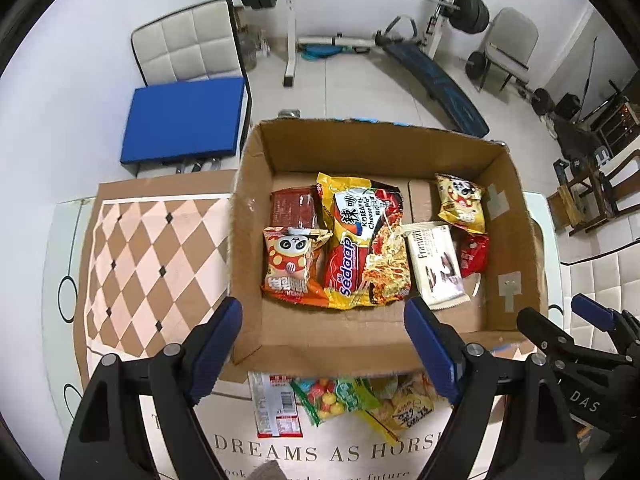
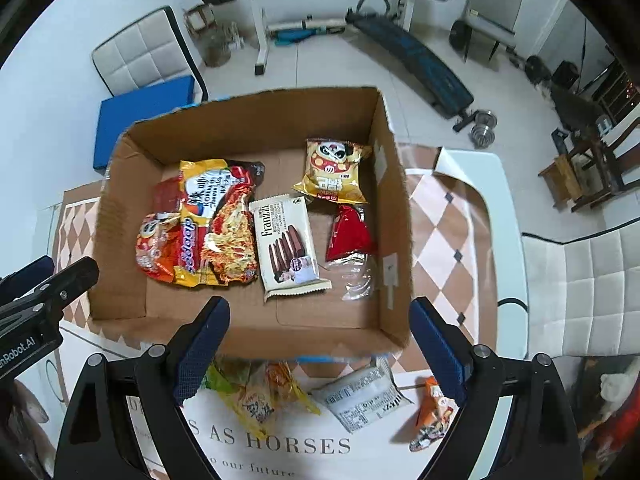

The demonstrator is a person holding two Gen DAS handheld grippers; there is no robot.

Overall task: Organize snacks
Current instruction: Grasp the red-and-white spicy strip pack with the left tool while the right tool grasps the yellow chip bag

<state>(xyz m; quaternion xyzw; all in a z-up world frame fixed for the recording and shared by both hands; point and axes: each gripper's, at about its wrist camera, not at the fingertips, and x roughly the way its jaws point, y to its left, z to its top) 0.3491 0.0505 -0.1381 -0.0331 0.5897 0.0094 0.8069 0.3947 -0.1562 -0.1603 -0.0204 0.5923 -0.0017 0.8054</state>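
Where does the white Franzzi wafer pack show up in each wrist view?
Left wrist: Franzzi pack lies right of centre in the cardboard box, right of the Sedaap noodle pack.
Right wrist: Franzzi pack lies mid-box.
Shared landmark: the noodle pack touching its left edge.

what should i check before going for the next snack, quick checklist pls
1. Left gripper empty, jaws apart: ok.
2. Right gripper empty, jaws apart: ok.
3. Cardboard box has bare floor left at its near side, in front of the Franzzi packet: ok.
4. Snacks still waiting outside the box, such as the candy bag and the orange packet on the table: ok, targets available.
5. The two grippers are apart from each other, the left one showing at the right camera's edge: ok.
6. Whether the waiting packets overlap enough to snag on lifting: cannot tell.
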